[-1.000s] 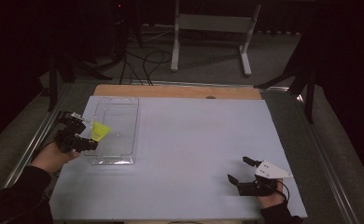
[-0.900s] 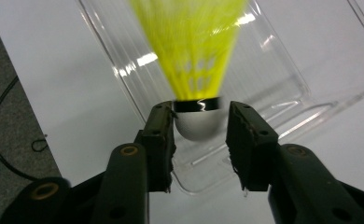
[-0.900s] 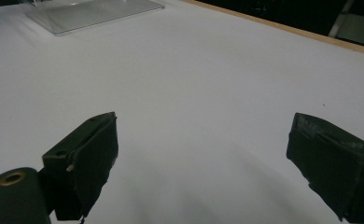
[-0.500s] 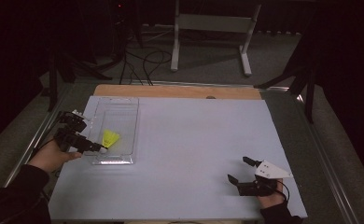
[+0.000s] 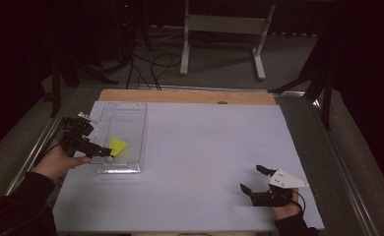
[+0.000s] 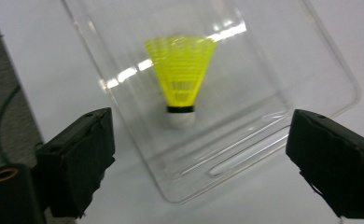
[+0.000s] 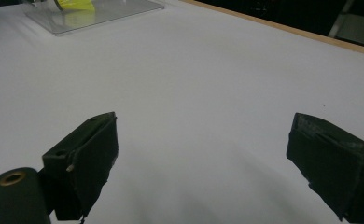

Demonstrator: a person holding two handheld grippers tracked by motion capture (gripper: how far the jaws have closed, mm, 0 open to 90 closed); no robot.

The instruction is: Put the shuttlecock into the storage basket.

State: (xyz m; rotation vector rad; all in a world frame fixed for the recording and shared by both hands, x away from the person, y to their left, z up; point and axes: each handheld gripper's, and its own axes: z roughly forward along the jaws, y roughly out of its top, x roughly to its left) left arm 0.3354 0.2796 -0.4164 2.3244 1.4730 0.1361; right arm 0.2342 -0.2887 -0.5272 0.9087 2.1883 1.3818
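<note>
A yellow shuttlecock (image 5: 117,145) with a white cork lies in a clear plastic tray (image 5: 131,109) at the table's left. In the left gripper view the shuttlecock (image 6: 180,70) points its cork toward me, and the tray (image 6: 273,70) sits beneath it. My left gripper (image 5: 97,138) hovers at the tray's left side, open. Its jaws stand wide apart with the cork just beyond them, untouched (image 6: 199,144). My right gripper (image 5: 251,178) rests open near the table's front right, nothing between its jaws (image 7: 201,149). Far off in the right gripper view, the tray (image 7: 101,14) and shuttlecock (image 7: 75,3) show.
The white table cover (image 5: 205,147) spreads between the two grippers. A wooden strip (image 5: 190,96) edges the far side. Beyond the table stand a metal frame (image 5: 224,29) and cables on the floor (image 5: 150,64). Metal rails run along both table sides.
The shuttlecock has moved right and toward the tray's near end with my left gripper, and it now lies free between the open jaws. The right gripper has stayed put.
</note>
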